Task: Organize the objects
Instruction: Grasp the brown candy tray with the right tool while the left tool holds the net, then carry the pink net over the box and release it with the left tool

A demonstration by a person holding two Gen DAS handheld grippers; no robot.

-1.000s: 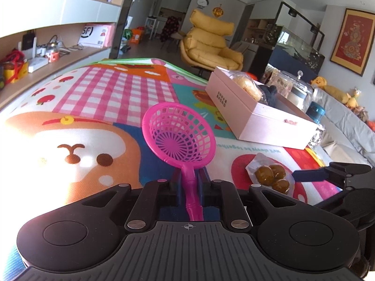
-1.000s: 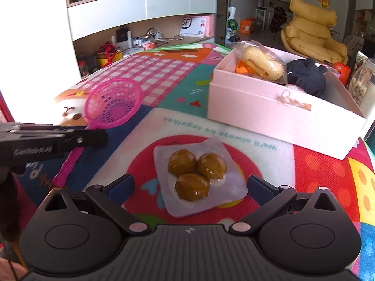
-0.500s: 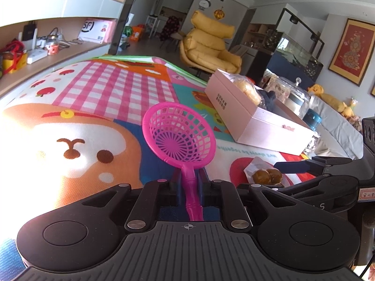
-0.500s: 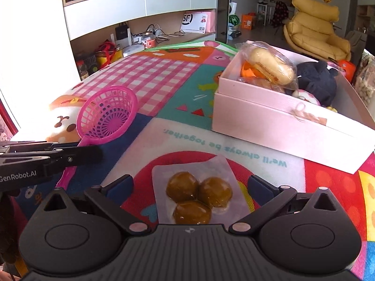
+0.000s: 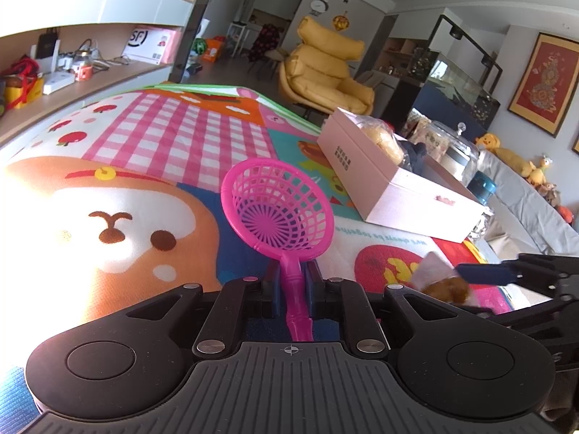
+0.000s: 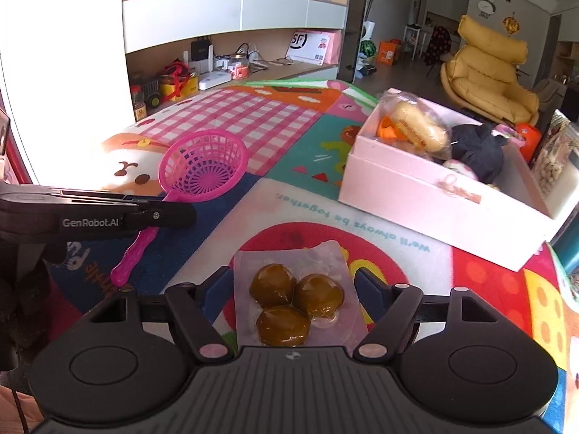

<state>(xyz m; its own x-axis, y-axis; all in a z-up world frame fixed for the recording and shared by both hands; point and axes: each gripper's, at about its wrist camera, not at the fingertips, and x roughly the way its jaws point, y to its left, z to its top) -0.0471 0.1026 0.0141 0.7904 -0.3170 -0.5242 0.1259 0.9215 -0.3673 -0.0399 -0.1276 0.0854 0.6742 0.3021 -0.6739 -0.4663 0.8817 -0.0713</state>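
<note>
My left gripper (image 5: 291,278) is shut on the handle of a pink plastic strainer (image 5: 278,209), whose basket sticks out ahead over the play mat (image 5: 144,137). From the right wrist view the strainer (image 6: 204,171) and the left gripper (image 6: 163,213) show at the left. My right gripper (image 6: 293,282) has its jaws closing around a clear packet of three brown balls (image 6: 296,300); the pads touch its two side edges. The packet (image 5: 434,275) looks tilted and raised off the mat beside the right gripper's finger (image 5: 481,275).
An open pink box (image 6: 434,209) holding wrapped bread, a dark cloth and other items stands on the mat (image 6: 253,123) at the right. Behind are low shelves (image 6: 235,68) with clutter and a yellow armchair (image 6: 488,76). Jars (image 5: 452,148) stand beyond the box.
The right gripper's fingers have come in from wide apart onto the packet's edges, and the packet has risen nearer the camera. The left gripper keeps the strainer still.
</note>
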